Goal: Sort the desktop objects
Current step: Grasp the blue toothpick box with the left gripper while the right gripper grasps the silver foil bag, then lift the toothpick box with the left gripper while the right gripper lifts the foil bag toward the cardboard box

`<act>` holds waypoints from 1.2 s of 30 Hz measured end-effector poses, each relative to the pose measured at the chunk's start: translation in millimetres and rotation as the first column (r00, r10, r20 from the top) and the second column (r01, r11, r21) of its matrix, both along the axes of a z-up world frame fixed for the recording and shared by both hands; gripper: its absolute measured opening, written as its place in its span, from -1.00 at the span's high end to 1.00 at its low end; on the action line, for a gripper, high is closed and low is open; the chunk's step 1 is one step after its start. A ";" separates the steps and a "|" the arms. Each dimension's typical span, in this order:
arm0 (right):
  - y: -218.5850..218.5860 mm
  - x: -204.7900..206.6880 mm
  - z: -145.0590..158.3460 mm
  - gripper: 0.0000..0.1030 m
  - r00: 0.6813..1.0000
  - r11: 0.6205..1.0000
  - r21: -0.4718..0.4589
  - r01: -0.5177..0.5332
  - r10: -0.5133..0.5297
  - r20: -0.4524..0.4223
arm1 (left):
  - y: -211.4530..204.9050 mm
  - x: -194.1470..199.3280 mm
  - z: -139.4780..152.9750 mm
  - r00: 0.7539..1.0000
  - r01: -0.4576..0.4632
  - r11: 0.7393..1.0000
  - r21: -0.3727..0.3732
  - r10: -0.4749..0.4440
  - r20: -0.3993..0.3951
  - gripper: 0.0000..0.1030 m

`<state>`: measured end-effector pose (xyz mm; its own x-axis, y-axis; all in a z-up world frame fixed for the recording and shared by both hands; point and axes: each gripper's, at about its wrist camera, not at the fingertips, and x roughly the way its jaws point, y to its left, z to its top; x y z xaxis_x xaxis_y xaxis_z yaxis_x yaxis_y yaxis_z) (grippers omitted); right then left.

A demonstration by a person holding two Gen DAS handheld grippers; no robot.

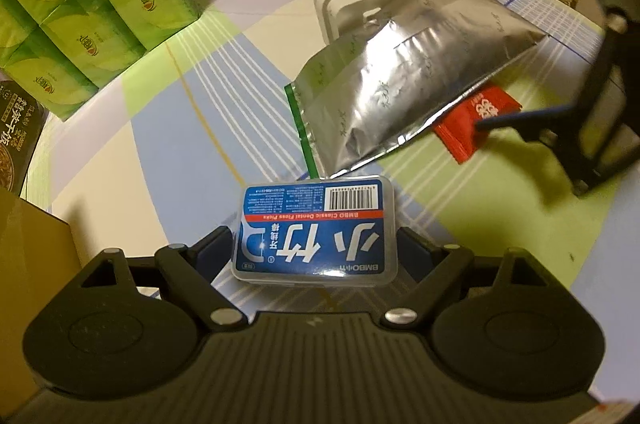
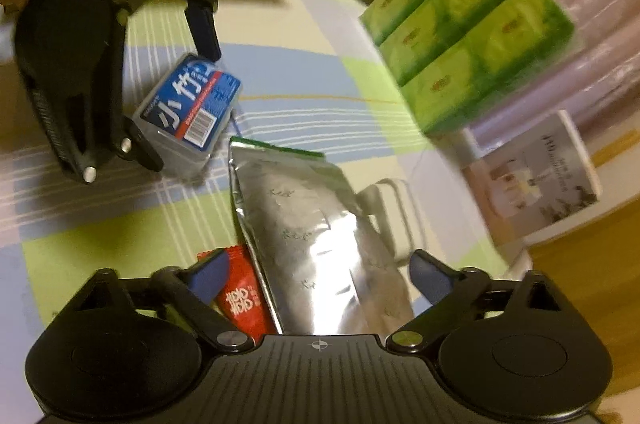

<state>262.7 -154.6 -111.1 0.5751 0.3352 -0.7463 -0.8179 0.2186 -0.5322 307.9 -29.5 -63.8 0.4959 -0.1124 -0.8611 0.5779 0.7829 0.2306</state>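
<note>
On the checked tablecloth (image 1: 168, 128), the left gripper (image 1: 316, 244) pinches the floss box (image 1: 316, 228) to lift it; the right gripper (image 2: 316, 280) spreads around the foil bag (image 2: 316, 224).

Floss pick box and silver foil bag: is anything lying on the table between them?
No. In the left wrist view only bare checked tablecloth separates the floss pick box from the silver foil bag; the right wrist view agrees.
</note>
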 end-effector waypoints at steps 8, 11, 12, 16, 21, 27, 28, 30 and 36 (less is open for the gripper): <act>16.0 18.0 -6.4 -0.61 0.997 0.994 -0.091 -0.054 0.049 -0.057 | 2.9 -1.6 0.7 1.000 0.004 1.000 -0.007 -0.004 -0.007 -0.66; 17.8 25.8 -7.0 -0.57 0.995 0.994 -0.105 -0.035 0.024 -0.101 | 1.1 -3.1 0.1 1.000 0.008 1.000 -0.006 -0.008 -0.011 -0.66; 17.7 28.8 -6.4 -0.44 0.994 0.994 -0.104 -0.014 0.002 -0.111 | 0.3 -4.1 0.2 1.000 0.010 1.000 -0.005 -0.010 -0.011 -0.66; 13.8 28.3 -1.5 -0.08 0.989 0.994 -0.102 0.049 -0.063 -0.137 | -1.7 -9.8 2.8 1.000 0.021 1.000 -0.015 -0.022 -0.015 -0.66; 4.7 9.4 10.2 -0.06 0.964 0.990 -0.036 0.140 -0.144 -0.225 | 0.1 -22.3 6.2 0.999 0.038 0.999 -0.017 -0.039 -0.017 -0.66; -14.9 -28.4 29.2 -0.05 0.893 0.947 0.066 0.313 -0.271 -0.359 | 5.4 -50.0 19.0 0.999 0.044 0.997 -0.063 -0.045 -0.017 -0.66; -17.9 -36.7 32.3 -0.06 0.880 0.937 0.075 0.341 -0.291 -0.376 | 5.5 -56.6 20.3 0.999 0.047 0.997 -0.068 -0.049 -0.019 -0.66; -23.7 -49.3 38.6 -0.06 0.844 0.908 0.101 0.406 -0.331 -0.423 | 4.3 -71.0 21.6 0.998 0.062 0.996 -0.066 -0.063 -0.019 -0.66; -40.7 -89.7 40.4 -0.06 0.736 0.824 0.097 0.559 -0.439 -0.516 | 8.8 -118.9 24.2 0.996 0.072 0.994 -0.086 -0.075 -0.041 -0.66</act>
<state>173.0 -195.3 -70.7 0.3250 0.2920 -0.8995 -0.6835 0.7299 -0.0100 189.0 -20.7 -39.6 0.4453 -0.2202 -0.8679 0.6427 0.7535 0.1386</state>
